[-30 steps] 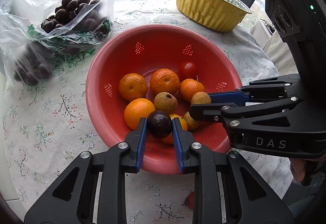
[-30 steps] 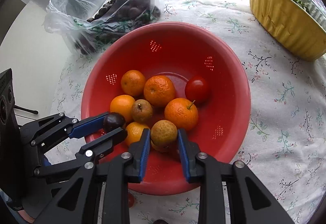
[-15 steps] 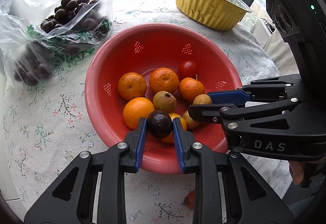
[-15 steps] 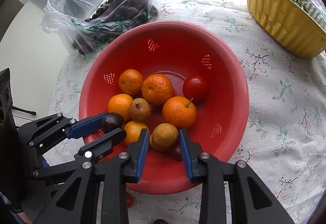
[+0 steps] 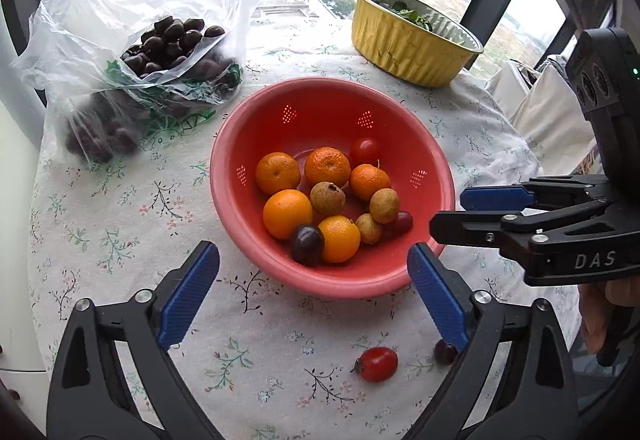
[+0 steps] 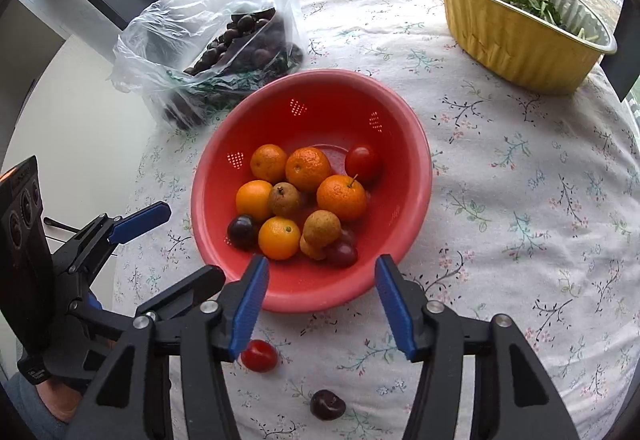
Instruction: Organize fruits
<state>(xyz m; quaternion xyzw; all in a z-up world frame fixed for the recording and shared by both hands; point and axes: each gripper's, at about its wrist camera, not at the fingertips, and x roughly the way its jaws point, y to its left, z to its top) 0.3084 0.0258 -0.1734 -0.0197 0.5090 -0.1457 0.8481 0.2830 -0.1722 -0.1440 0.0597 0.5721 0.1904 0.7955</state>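
1. Red colander (image 5: 434, 176) on the floral tablecloth (image 5: 100, 224) contains the gathered fruit: oranges, longans, a dark plum (image 5: 307, 244).
2. Left gripper (image 5: 312, 288) and right gripper (image 6: 318, 300) hover near its front rim, jaws spread, both empty.
3. Remaining step, judged: collect the cherry tomato (image 6: 259, 355) and dark cherry (image 6: 327, 405) lying on the cloth.

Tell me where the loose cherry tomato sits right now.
The cherry tomato lies on the floral tablecloth just outside the near rim of the red colander, with a dark cherry beside it.
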